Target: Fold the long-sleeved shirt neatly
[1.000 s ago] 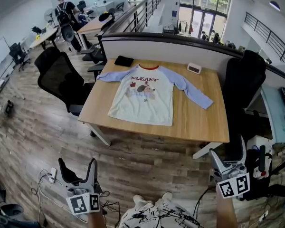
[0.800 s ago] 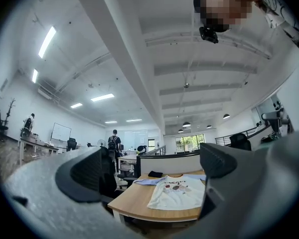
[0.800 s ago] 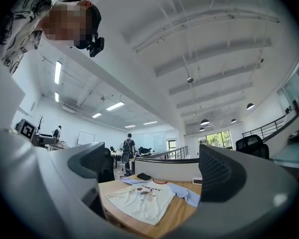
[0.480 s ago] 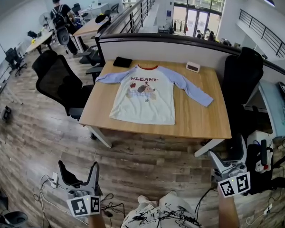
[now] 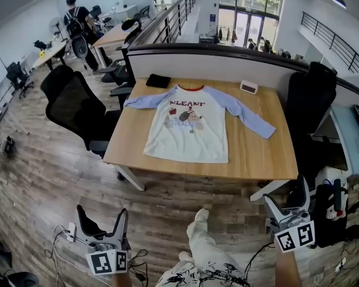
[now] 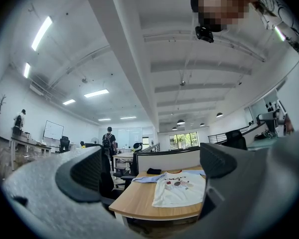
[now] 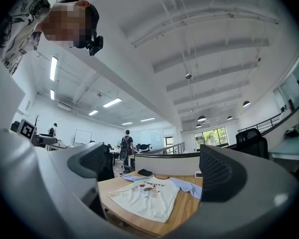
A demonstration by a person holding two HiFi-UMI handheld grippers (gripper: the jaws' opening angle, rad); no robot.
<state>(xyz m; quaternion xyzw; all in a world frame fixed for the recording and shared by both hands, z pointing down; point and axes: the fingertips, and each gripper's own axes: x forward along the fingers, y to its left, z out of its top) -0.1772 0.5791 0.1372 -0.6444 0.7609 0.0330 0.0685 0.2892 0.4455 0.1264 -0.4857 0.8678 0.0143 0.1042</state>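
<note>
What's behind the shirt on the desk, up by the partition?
Behind the shirt: a flat black item by the sleeve at the head view's left, a small white device by the other shoulder, then the partition. The desk surface beneath the shirt is covered.

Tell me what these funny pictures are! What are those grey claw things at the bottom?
No robot here: a person holds a grabbing tool in each hand, the left gripper and the right gripper. The wide picture comes from a camera on the person's head, looking down. The two round ones come from little cameras riding on each tool, peeking out between its two fingers. On the wooden table lies a long-sleeved shirt, spread flat, with a small black thing and a small white box behind it. Both tools' fingers have just been opening wide, and they hold nothing yet.
</note>
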